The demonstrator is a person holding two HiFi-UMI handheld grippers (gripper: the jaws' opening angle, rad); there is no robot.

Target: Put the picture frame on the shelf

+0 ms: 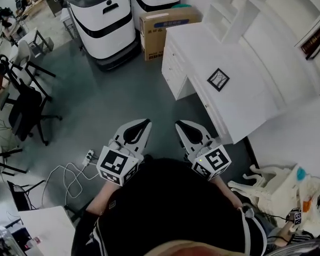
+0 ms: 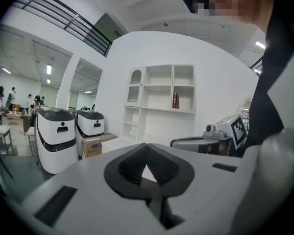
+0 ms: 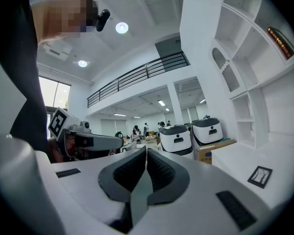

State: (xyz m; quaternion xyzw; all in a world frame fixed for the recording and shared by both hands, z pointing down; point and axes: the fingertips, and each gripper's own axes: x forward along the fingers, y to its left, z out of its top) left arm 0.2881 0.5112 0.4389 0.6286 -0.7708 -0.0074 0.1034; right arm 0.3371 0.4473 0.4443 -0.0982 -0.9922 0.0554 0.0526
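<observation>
The picture frame [image 1: 218,79], small and black-edged, lay flat on the white desk [image 1: 245,89], at about one o'clock from the two grippers and well apart from both. The shelf [image 1: 232,7] stood behind the desk, toward one o'clock in the head view, with a brown object [image 1: 313,41] in one compartment. The left gripper [image 1: 145,124] and right gripper [image 1: 180,125] were held side by side in front of the person's body, over the grey floor [image 1: 112,100]. Each had its jaws closed together with nothing between them. Two white machines [image 1: 104,20] stood at eleven o'clock, a cardboard box [image 1: 165,28] at twelve, and an office chair [image 1: 24,103] at nine.
</observation>
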